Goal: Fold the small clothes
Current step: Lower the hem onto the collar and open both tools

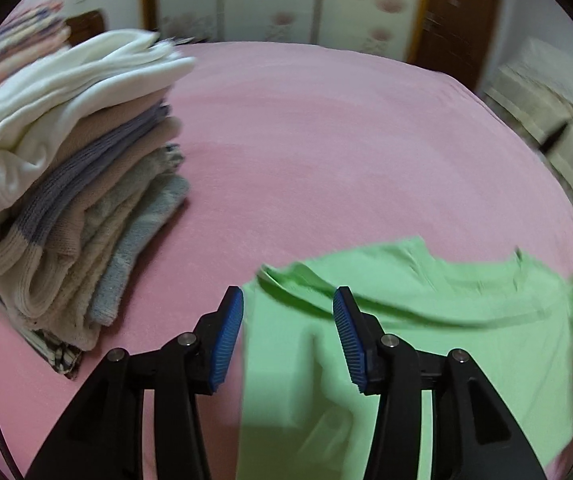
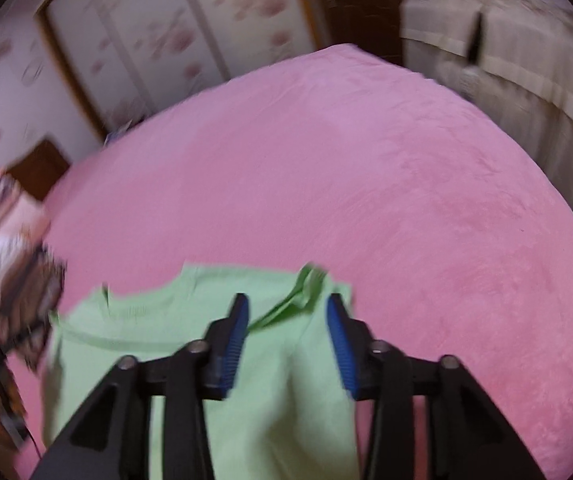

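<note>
A light green shirt [image 1: 426, 320] lies on the pink bed cover [image 1: 326, 140], neck end away from me, its left sleeve folded inward. My left gripper [image 1: 288, 304] is open above the shirt's left side, holding nothing. In the right wrist view the same green shirt [image 2: 190, 320] lies below my right gripper [image 2: 288, 312], which is open over the shirt's right sleeve and right edge, holding nothing. That view is blurred.
A stack of folded clothes [image 1: 78, 184], white on top, then beige, purple and grey knits, stands at the left on the bed. It shows blurred at the left edge of the right wrist view [image 2: 10, 280]. Wardrobe doors [image 1: 286, 0] stand behind the bed.
</note>
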Available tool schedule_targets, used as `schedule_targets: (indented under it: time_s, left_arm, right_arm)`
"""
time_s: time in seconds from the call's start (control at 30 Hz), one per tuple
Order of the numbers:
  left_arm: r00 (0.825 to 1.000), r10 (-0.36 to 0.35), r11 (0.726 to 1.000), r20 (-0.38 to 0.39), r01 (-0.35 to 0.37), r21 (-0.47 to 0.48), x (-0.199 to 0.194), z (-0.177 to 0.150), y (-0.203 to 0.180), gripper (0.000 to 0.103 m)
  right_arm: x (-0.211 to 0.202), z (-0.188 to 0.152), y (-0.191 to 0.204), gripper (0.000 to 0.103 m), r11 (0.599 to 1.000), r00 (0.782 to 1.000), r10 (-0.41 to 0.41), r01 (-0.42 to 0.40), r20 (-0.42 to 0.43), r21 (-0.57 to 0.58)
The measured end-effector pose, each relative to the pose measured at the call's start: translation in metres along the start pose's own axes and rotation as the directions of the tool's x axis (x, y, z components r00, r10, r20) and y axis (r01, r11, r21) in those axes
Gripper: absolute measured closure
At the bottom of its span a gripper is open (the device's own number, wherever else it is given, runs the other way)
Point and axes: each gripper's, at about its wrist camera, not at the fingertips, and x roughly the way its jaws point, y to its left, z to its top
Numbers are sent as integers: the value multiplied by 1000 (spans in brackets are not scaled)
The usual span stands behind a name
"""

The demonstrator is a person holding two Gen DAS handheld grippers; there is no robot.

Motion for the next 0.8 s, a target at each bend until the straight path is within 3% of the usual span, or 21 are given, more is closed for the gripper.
schedule_targets:
  time_s: [0.1,0.27,0.43,0.63,0.8]
  left_arm:
    - [999,-43,996,-28,46,80,-2,-13,-18,57]
    - [988,-101,971,-116,123,204,14,-26,-50,58]
    - [975,-134,953,-176,175,249,36,-29,-73,58]
    - [979,-113,948,-167,157,278,55,-22,-94,57]
    - [983,-111,962,-146,143,233,70,-5,-99,57]
  right_arm:
    - [12,-13,21,88,996,998,22,-27,-62,-83]
    - [38,-28,39,90,988,989,19,-41,-146,-150]
    - [61,-34,51,90,985,986,-11,-18,-169,-170]
    - [79,-23,56,90,986,988,-38,12,-150,-167]
    - [95,-5,59,90,993,991,-40,26,-129,-115]
